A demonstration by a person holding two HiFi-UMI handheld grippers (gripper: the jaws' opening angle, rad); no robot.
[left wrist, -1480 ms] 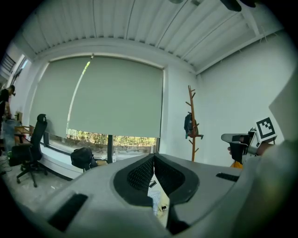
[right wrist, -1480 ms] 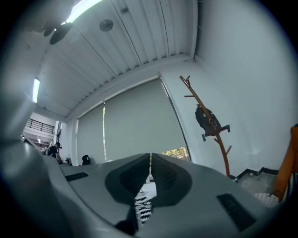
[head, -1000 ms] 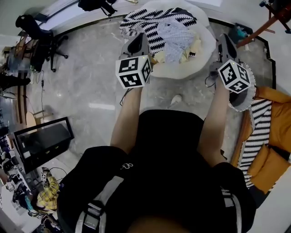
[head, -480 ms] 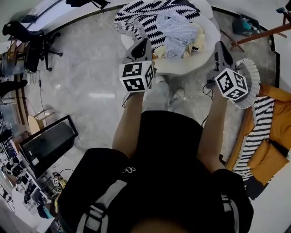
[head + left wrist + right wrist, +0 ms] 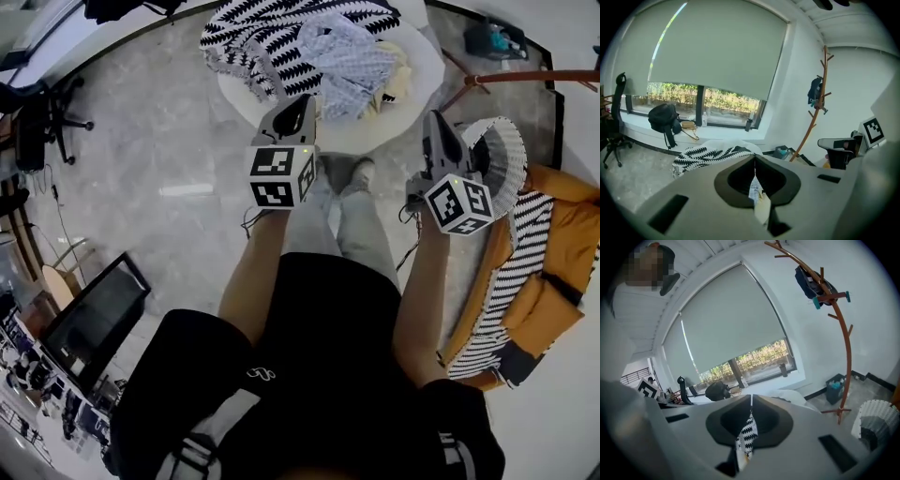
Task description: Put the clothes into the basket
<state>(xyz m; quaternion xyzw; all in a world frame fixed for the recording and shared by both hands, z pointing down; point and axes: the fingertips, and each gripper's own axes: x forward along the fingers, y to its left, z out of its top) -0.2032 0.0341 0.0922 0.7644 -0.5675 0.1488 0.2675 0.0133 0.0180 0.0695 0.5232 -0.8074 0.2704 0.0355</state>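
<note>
Both jaws together, left gripper (image 5: 302, 101), right gripper (image 5: 434, 122), zigzag clothes (image 5: 253, 42)

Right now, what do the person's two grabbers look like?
The left gripper and right gripper are grey pointed shells, dark inside by the jaws. Each carries a cube with black-and-white square markers, and thin dark cables dangle beneath. The person wears a black top.
</note>
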